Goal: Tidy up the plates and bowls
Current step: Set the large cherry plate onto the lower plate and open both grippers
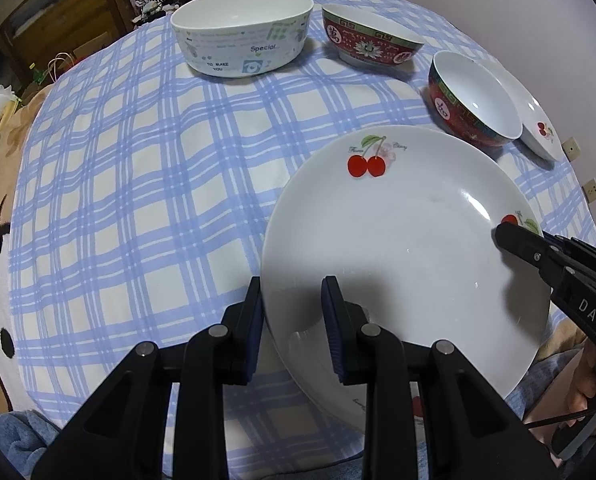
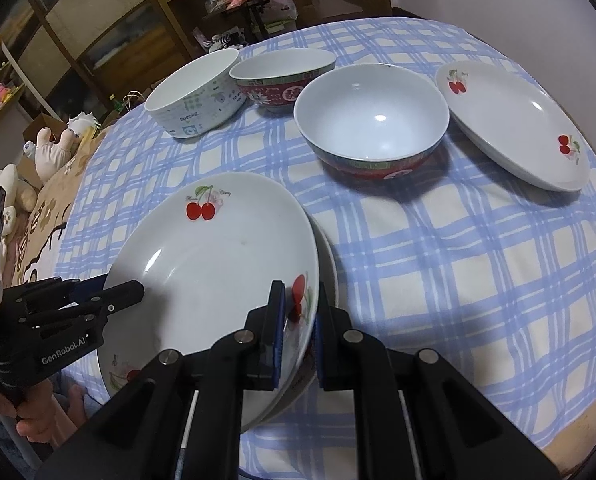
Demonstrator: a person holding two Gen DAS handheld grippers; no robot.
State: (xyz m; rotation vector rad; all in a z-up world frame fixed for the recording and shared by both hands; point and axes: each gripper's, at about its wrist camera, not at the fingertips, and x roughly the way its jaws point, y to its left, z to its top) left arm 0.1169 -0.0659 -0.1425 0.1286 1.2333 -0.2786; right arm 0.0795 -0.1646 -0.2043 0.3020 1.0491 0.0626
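Both tools pinch the cherry plate (image 2: pixel 217 264), the left tool (image 1: pixel 291 300) on its left rim, the right tool (image 2: pixel 298 312) on its right rim, over another plate.

**Both grippers clamped, pitched steeply down**

We hold one gripper in each hand. Our left gripper (image 1: pixel 293 300) points steeply downward, its blue-padded fingers (image 1: pixel 334 320) part-way closed astride a plate rim (image 1: pixel 269 320), one inside, one outside. Our right gripper (image 2: pixel 298 320) also tilts down, jaws nearly together, pads pinching the opposite rim of the same plate. In the right wrist view our left hand (image 2: pixel 29 412) wraps the left handle; in the left wrist view our right hand (image 1: pixel 586 392) grips the right handle.
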